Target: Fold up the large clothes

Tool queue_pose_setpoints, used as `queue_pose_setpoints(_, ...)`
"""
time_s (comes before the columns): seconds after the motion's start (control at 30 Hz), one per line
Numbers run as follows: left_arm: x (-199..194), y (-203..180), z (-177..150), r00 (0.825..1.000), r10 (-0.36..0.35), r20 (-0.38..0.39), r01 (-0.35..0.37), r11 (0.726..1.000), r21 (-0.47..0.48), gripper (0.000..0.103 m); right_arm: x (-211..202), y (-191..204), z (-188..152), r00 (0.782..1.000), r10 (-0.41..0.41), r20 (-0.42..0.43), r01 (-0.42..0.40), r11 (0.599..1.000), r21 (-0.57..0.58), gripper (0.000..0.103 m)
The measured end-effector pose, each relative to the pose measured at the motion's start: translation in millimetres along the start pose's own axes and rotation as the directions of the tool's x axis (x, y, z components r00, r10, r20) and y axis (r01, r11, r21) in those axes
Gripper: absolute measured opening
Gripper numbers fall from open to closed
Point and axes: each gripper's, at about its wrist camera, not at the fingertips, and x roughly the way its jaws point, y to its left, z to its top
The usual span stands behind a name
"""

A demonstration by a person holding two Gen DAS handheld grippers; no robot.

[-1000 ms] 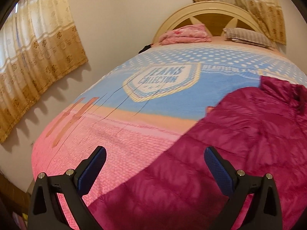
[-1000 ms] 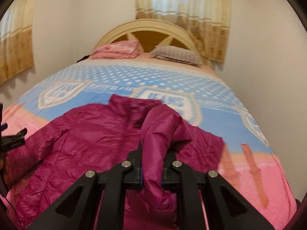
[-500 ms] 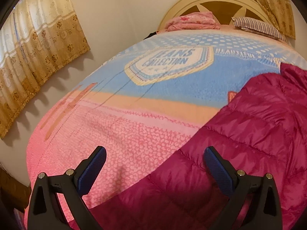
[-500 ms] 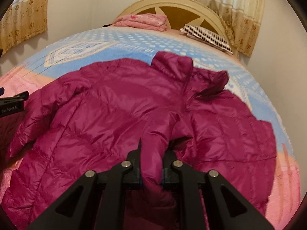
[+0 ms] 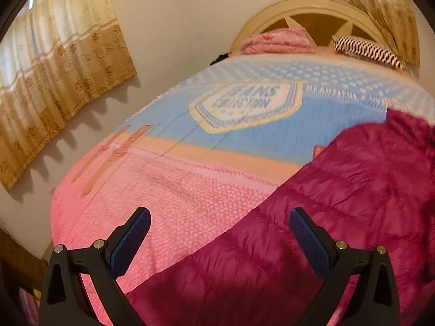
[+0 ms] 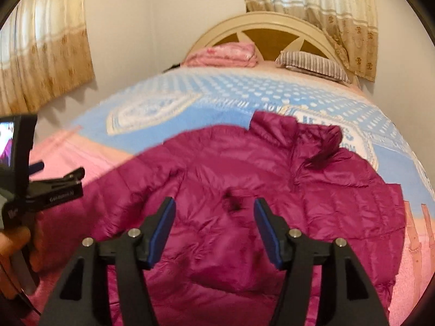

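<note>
A magenta puffer jacket (image 6: 244, 190) lies spread on the bed, collar toward the headboard, with one sleeve folded across its front. My right gripper (image 6: 214, 217) is open and empty, just above the folded sleeve. My left gripper (image 5: 218, 233) is open and empty over the jacket's left sleeve (image 5: 326, 217) near the foot of the bed. The left gripper also shows at the left edge of the right wrist view (image 6: 54, 187), held in a hand.
The bed has a pink and blue blanket (image 5: 190, 141). A folded pink quilt (image 6: 225, 54) and a striped pillow (image 6: 312, 65) lie by the headboard (image 6: 266, 27). Curtains (image 5: 54, 81) hang on the left wall, and more curtains (image 6: 339, 13) hang behind the headboard.
My right gripper carried the sleeve across the jacket's front, then opened and let it go. The left gripper stayed open and shifted slightly.
</note>
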Motion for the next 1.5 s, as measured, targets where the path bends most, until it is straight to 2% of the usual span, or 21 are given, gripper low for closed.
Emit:
queue_pose_setpoints(0.1, -22, -9, 7, 0.999, -0.01, 0.03, 0.011, 1.0, -0.01, 0.102, -21, -19, 4, 0.999, 0.015, 0.04, -0.017, 0.998, 0.053, 0.063)
queue_pose_setpoints(0.13, -28, -14, 8, 0.999, -0.019, 0.034, 0.019, 1.0, -0.006, 0.102, -26, -24, 5, 0.999, 0.007, 0.049, -0.01, 0.998, 0.054, 0.058)
queue_pose_setpoints(0.17, -38, -25, 11, 0.998, -0.042, 0.041, 0.041, 0.999, 0.005, 0.102, -33, -33, 5, 0.998, -0.023, 0.063, 0.02, 0.998, 0.051, 0.053)
queue_pose_setpoints(0.27, -59, -58, 16, 0.994, -0.098, 0.054, 0.096, 0.995, 0.033, 0.102, -47, -75, 2, 0.991, -0.115, 0.071, 0.107, 0.989, 0.102, 0.051)
queue_pose_setpoints(0.33, -72, -86, 18, 0.989, -0.127, 0.074, 0.123, 0.991, 0.052, 0.102, -48, -119, -3, 0.981, -0.19, 0.041, 0.178, 0.964, 0.198, 0.051)
queue_pose_setpoints(0.4, -83, -121, 19, 0.984, -0.162, 0.08, 0.155, 0.984, 0.087, 0.102, -45, -157, -9, 0.962, -0.271, 0.012, 0.26, 0.932, 0.252, 0.051)
queue_pose_setpoints(0.47, -87, -148, 19, 0.98, -0.179, 0.083, 0.169, 0.978, 0.121, 0.102, -40, -190, -15, 0.948, -0.317, -0.024, 0.31, 0.904, 0.294, 0.051)
queue_pose_setpoints(0.57, -83, -194, 19, 0.982, -0.166, 0.09, 0.15, 0.974, 0.168, 0.102, -29, -233, -23, 0.929, -0.363, -0.07, 0.364, 0.86, 0.358, 0.051)
queue_pose_setpoints(0.67, -72, -223, 19, 0.988, -0.121, 0.1, 0.099, 0.975, 0.199, 0.102, -15, -268, -26, 0.919, -0.381, -0.104, 0.388, 0.822, 0.417, 0.051)
queue_pose_setpoints(0.8, -39, -243, 16, 0.992, 0.005, 0.124, -0.036, 0.968, 0.249, 0.102, 7, -299, -26, 0.919, -0.366, -0.145, 0.39, 0.794, 0.467, 0.051)
queue_pose_setpoints(0.9, -12, -243, 11, 0.992, 0.072, 0.099, -0.097, 0.957, 0.274, 0.102, 27, -302, -31, 0.931, -0.32, -0.178, 0.366, 0.818, 0.443, 0.051)
queue_pose_setpoints(0.97, 6, -240, 6, 0.993, 0.097, 0.063, -0.11, 0.954, 0.278, 0.102, 38, -290, -39, 0.924, -0.319, -0.212, 0.379, 0.84, 0.388, 0.051)
queue_pose_setpoints(1.03, 18, -235, 1, 0.995, 0.092, 0.024, -0.095, 0.96, 0.263, 0.102, 51, -282, -49, 0.929, -0.29, -0.228, 0.358, 0.858, 0.368, 0.05)
queue_pose_setpoints(1.13, 31, -225, -3, 0.998, 0.061, -0.027, -0.053, 0.973, 0.225, 0.102, 49, -281, -53, 0.924, -0.305, -0.23, 0.371, 0.862, 0.346, 0.05)
queue_pose_setpoints(1.33, 40, -219, -5, 0.998, 0.034, -0.055, -0.023, 0.981, 0.192, 0.102, 55, -281, -55, 0.911, -0.339, -0.237, 0.401, 0.863, 0.306, 0.051)
queue_pose_setpoints(1.5, 39, -222, -7, 0.998, 0.047, -0.042, -0.037, 0.979, 0.2, 0.102, 56, -280, -54, 0.909, -0.341, -0.238, 0.403, 0.864, 0.303, 0.051)
